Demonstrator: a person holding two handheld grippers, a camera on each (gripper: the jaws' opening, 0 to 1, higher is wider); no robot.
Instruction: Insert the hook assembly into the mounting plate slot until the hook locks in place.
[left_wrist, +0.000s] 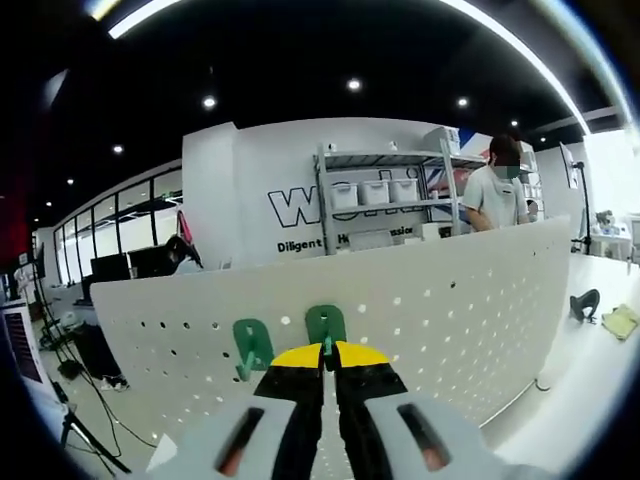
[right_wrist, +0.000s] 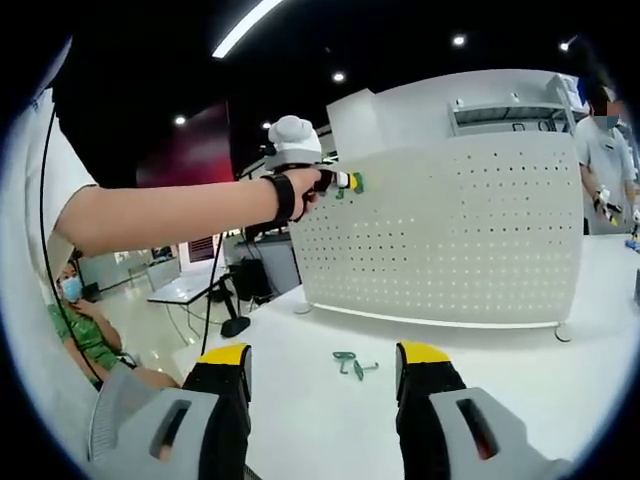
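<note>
Left gripper (left_wrist: 329, 357) clamping shut on a green plastic hook (left_wrist: 325, 325), yellow-tipped black jaws pressed together around its stem, holding it right up against the white perforated mounting plate (left_wrist: 440, 300). Plate looking like matte sheet metal, slightly curved in the fisheye, dotted with rows of small round holes. Second green hook (left_wrist: 252, 347) already sitting on the plate just left of the held one, rounded tab shape, so two hooks on the panel in the left gripper view. Right gripper (right_wrist: 322, 372) hanging open, jaws spread wide apart, gripping nothing. Between them, further out on the smooth white table (right_wrist: 520, 370), one more greenish hook (right_wrist: 350, 364) lying flat, well short of the plate. Person's hand (right_wrist: 302, 190) holding the left gripper at the plate's upper left corner, black strap on the wrist.
</note>
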